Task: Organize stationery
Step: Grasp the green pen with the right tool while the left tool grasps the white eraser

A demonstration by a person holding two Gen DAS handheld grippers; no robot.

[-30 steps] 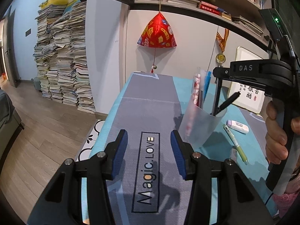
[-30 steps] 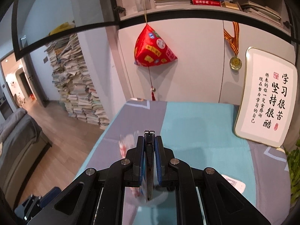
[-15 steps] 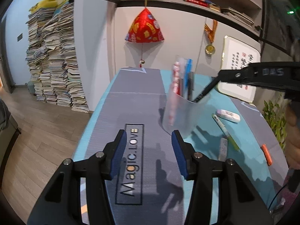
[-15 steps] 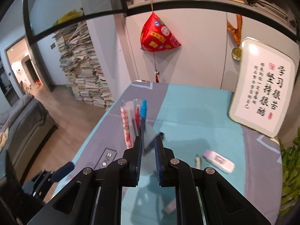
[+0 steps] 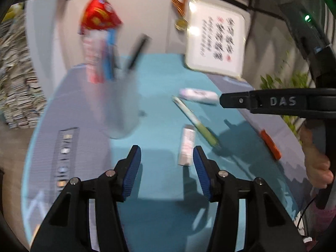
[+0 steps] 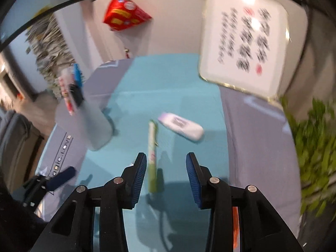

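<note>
**Right gripper lets go, both swing toward the loose items**

Right gripper (image 6: 166,175) was clamped on a black pen a second ago, above the cup; now its jaws are opening with nothing between the pads, and the black pen (image 5: 136,51) stands in the cup (image 5: 121,107) with the others. That item looks sorted. Both views are smeared with motion: each gripper has tipped down from the wall toward the tabletop (image 6: 178,84).

Cup: off to the upper left of the right gripper, well apart, and ahead-left of the left gripper (image 5: 167,171), whose jaws stand apart and empty.

Green pen (image 6: 152,153): lies flat straight ahead of the right gripper, its near end just inside the left pad; probably the next pick.

White corrector (image 6: 181,126): beyond the pen, slightly right.

Eraser (image 5: 187,147): flat, just ahead of the left gripper's right pad.

Orange piece (image 5: 271,145): far right of the left gripper, near the person's hand (image 5: 317,163).
</note>
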